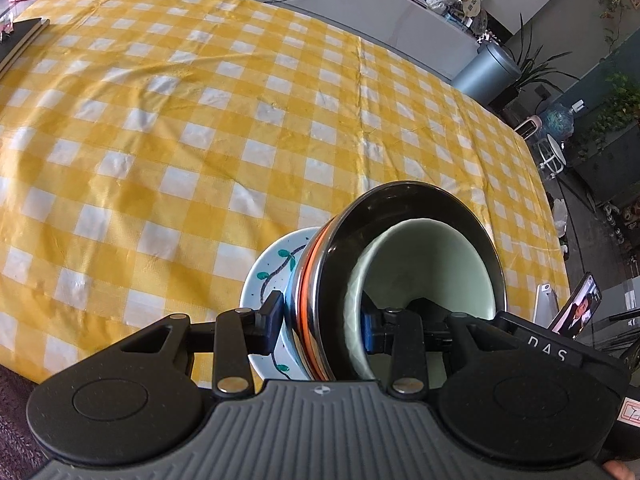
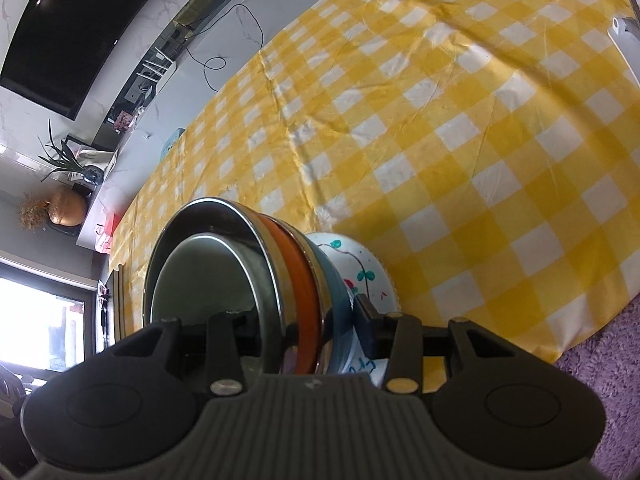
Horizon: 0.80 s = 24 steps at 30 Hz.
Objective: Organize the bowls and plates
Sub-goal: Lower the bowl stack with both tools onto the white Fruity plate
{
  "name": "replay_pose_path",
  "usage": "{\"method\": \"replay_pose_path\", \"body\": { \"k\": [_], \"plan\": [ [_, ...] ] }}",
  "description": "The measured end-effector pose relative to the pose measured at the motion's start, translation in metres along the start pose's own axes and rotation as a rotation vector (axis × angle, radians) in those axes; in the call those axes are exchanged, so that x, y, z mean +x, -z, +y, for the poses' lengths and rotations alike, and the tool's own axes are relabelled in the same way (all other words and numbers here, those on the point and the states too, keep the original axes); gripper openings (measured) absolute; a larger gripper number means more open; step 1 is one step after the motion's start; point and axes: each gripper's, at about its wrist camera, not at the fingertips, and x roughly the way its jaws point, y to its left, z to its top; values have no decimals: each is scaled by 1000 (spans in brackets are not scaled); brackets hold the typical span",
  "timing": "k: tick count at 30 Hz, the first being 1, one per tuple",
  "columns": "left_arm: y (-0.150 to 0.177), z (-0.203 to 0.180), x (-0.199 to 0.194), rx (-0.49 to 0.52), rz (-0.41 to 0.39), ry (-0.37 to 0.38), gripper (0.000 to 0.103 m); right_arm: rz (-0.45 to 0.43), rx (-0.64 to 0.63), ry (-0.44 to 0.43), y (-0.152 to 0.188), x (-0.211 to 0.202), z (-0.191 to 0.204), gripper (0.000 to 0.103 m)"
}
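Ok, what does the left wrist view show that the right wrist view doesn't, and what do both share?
Only the left wrist view shows the pale green bowl lit inside the stack, a phone with its screen lit past the table edge, and a grey bin.

Only the right wrist view shows the television on the wall, a window, and purple carpet.

Both show the nested stack: steel bowl, orange rim, painted plate, clamped by the left gripper and right gripper over the yellow checked cloth.

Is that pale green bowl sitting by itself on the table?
No, the pale green bowl is nested inside a steel bowl in a stack clamped by the left gripper.
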Motion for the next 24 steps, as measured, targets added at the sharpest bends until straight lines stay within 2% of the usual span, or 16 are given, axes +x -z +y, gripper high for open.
{"method": "replay_pose_path", "body": {
  "k": [7,12,17,19,24],
  "plan": [
    [-5,4,7,-14,19,-7,42,45,30,10,-5,12,-1,43],
    [-6,-1,9,21,21,-24,42,48,21,19,-7,13,3,45],
    [-6,8,8,2,12,23,43,34,-10,24,-5,13,6,51],
    [-5,8,5,6,-3,36,56,20,-47,44,-3,12,11,59],
    [-3,6,-4,44,-53,16,65,-32,-146,119,1,9,23,67]
  ]
}}
